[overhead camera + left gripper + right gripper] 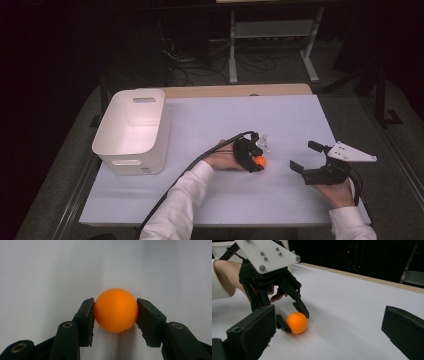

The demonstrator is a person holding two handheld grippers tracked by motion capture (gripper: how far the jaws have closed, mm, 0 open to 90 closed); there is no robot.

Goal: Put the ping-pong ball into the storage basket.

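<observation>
Left gripper (258, 164) clamped on a small, smooth orange ball (116, 310) near the middle of the white table (280, 120).

Its pads press both sides of the ball, which rests on the tabletop. The right gripper (306, 156) stands wide and empty to the right, well apart. A white plastic bin (132, 131) sits at the left.

The ball (116, 310) was plain bright orange, held between black claw pads (87, 320). A white bin (131, 131) stood near the left edge of the pale lilac-white tabletop (280, 120), whose far edge was tan.
</observation>
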